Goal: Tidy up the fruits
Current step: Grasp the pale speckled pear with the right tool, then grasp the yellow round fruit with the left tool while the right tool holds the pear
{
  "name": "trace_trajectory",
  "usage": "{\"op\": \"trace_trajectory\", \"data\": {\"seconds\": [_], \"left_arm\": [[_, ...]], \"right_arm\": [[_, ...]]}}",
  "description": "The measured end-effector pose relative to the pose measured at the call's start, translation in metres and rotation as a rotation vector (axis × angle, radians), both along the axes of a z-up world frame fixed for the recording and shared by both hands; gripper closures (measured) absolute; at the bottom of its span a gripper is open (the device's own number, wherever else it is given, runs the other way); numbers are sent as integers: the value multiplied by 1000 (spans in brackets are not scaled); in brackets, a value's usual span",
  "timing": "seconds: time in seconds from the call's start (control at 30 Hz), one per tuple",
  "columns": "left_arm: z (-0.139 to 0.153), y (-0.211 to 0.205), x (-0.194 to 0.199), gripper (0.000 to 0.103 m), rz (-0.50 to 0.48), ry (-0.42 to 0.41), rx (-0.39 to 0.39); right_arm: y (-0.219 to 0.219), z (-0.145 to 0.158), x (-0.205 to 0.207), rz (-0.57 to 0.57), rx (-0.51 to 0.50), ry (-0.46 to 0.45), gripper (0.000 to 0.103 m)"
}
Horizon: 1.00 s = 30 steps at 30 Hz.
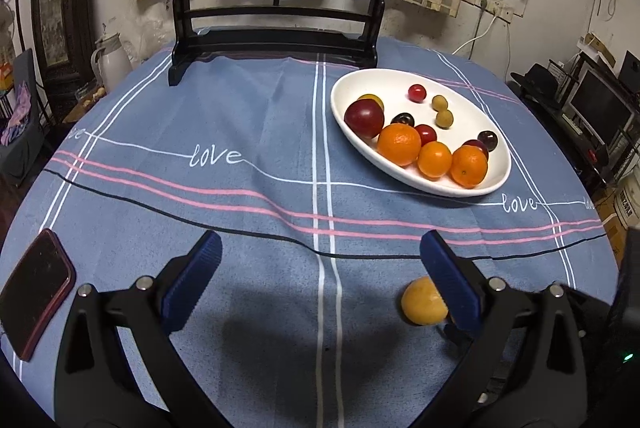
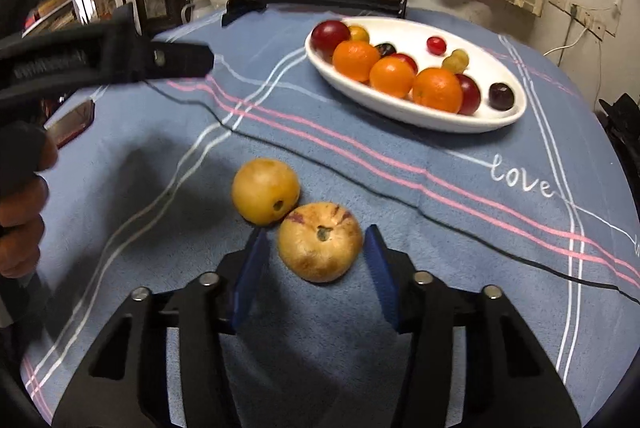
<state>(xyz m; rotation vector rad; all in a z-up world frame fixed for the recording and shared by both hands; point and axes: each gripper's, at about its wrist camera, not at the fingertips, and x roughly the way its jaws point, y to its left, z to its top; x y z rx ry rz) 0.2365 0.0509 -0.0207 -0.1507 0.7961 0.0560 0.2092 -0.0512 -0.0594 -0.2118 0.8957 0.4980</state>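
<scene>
A blotched apple sits on the blue cloth between the blue pads of the right gripper, which straddles it with a sliver of cloth showing on either side; the pads do not yet press its skin, so it rests unheld. A yellow fruit lies just ahead and to the left of that gripper, touching the apple or very nearly.

The white dish, holding oranges, plums and small round fruit, stands well ahead and to the right, and looks to be where the loose pair belongs.

The step in hand appears to be the pinch on the apple. To do it well, the pads should meet the fruit at its widest part, low enough not to ride up over the crown, and close evenly so that it does not squirt forward into its neighbour. A straight lift before any swing towards the dish would leave the yellow fruit undisturbed. The free patch at the dish's near end looks the safest landing.

The left gripper hangs spread wide over bare cloth, nothing between its pads; the yellow fruit lies just outside its right pad. A phone lies off to its left.
</scene>
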Motion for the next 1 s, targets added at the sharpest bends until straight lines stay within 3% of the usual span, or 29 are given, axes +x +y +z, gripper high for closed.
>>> {"op": "trace_trajectory", "data": {"seconds": [0.07, 0.23, 0.33, 0.43, 0.53, 0.63, 0.8, 1.0], "left_arm": [[-1, 3, 0, 2, 10, 2, -4], [-6, 6, 2, 2, 29, 20, -25], [-9, -2, 3, 2, -24, 29, -51], [-9, -23, 1, 3, -101, 21, -12], [-13, -49, -3, 10, -196, 17, 40], [-23, -67, -3, 24, -274, 48, 47], [-38, -75, 2, 46, -320, 103, 32], [-49, -75, 9, 49, -316, 136, 24]], "right_arm": [[-1, -4, 2, -8, -16, 4, 60], [-19, 5, 7, -74, 59, 3, 62], [-43, 19, 10, -168, 117, -30, 62], [-63, 25, 13, -261, 133, -54, 62], [-79, 26, 18, -322, 173, -30, 62], [-82, 26, 20, -332, 191, -23, 61], [-80, 27, 17, -320, 198, -25, 62], [-80, 29, 16, -314, 205, -27, 62]]}}
